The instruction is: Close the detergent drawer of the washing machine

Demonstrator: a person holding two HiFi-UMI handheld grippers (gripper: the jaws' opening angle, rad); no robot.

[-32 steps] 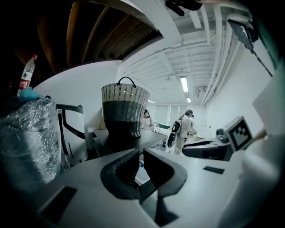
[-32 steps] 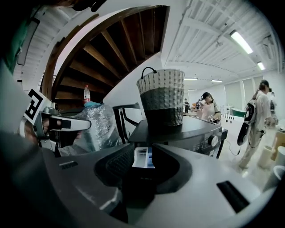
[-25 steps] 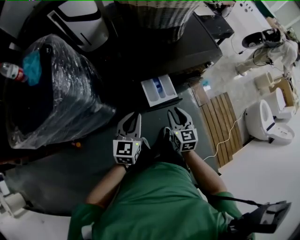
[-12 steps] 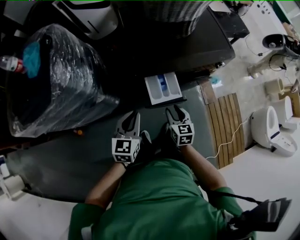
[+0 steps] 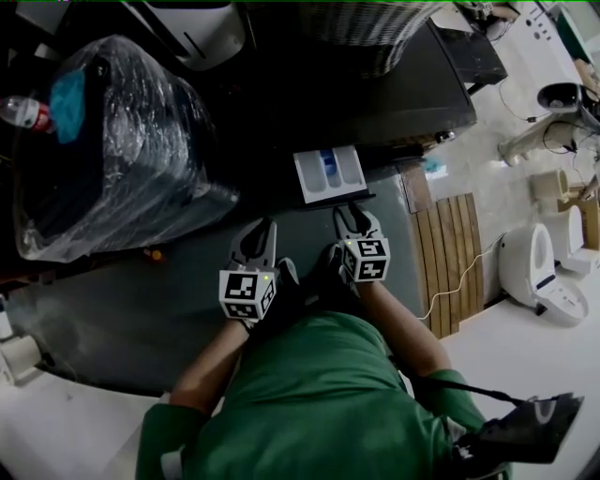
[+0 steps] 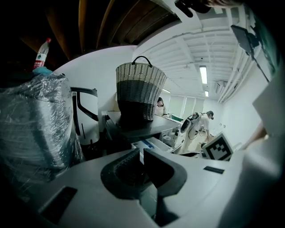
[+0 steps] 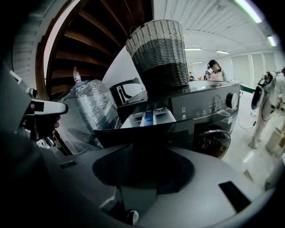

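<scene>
The white detergent drawer (image 5: 328,173) stands pulled out from the dark washing machine (image 5: 375,94), its blue insert showing. In the right gripper view the drawer (image 7: 149,118) is straight ahead, just beyond the jaw tips. My right gripper (image 5: 354,223) hovers just short of the drawer's front edge; its jaws are closing with nothing between them. My left gripper (image 5: 255,239) hangs to the left, farther from the drawer, open and empty. The drawer (image 6: 149,143) shows past my left gripper (image 6: 141,153).
A wicker basket (image 5: 337,28) sits on the machine's top. A large plastic-wrapped bundle (image 5: 103,141) with a bottle (image 5: 23,112) beside it stands to the left. Wooden slats (image 5: 450,253) and white toilets (image 5: 534,272) lie to the right. A person (image 7: 216,69) stands far behind.
Both grippers have sunk lower, and the right one has drawn closer to the drawer's front edge. The drawer has stayed pulled out.
</scene>
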